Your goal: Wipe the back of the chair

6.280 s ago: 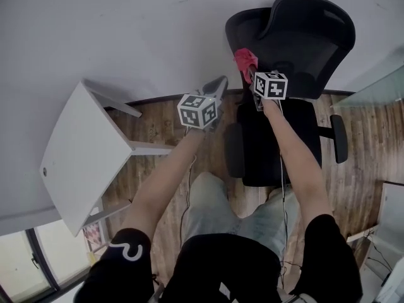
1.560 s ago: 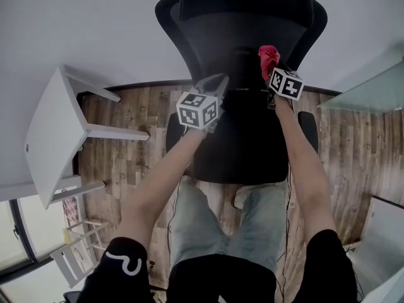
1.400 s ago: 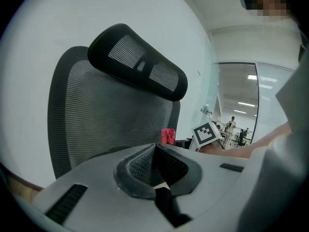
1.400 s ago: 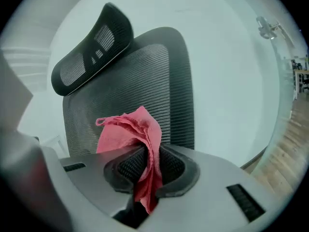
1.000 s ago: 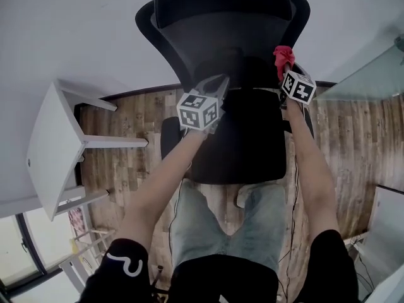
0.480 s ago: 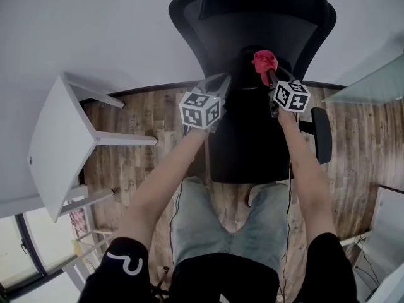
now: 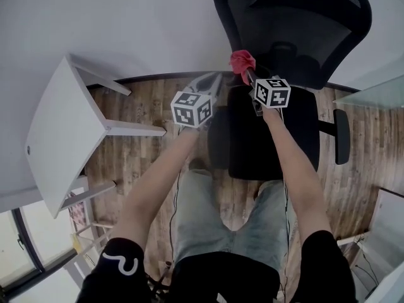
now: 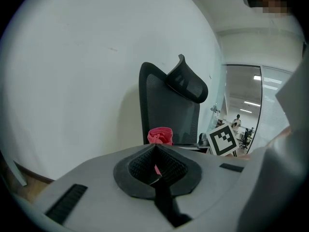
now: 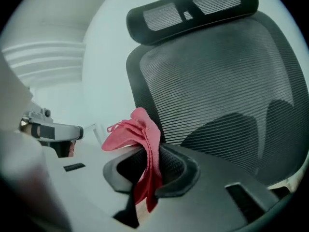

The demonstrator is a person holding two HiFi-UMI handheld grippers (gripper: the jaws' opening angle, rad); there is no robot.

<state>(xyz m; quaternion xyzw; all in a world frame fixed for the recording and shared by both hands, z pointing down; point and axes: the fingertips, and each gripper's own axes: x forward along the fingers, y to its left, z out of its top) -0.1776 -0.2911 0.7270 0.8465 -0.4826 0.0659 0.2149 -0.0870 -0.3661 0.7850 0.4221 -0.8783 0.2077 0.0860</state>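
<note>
The wood floor runs up to a plain pale wall, and the black chair stands against that wall with its seat toward me. Its mesh back fills most of my right gripper view, with the headrest on top. A white table sits off to my left, well apart from the chair. My left gripper hangs over the floor just beside the seat's left edge, its jaws pressed together with nothing between them. My right gripper is clenched on the red cloth, which bunches up above the jaws at the lower left edge of the chair's back. I cannot tell whether it touches the mesh.
</note>
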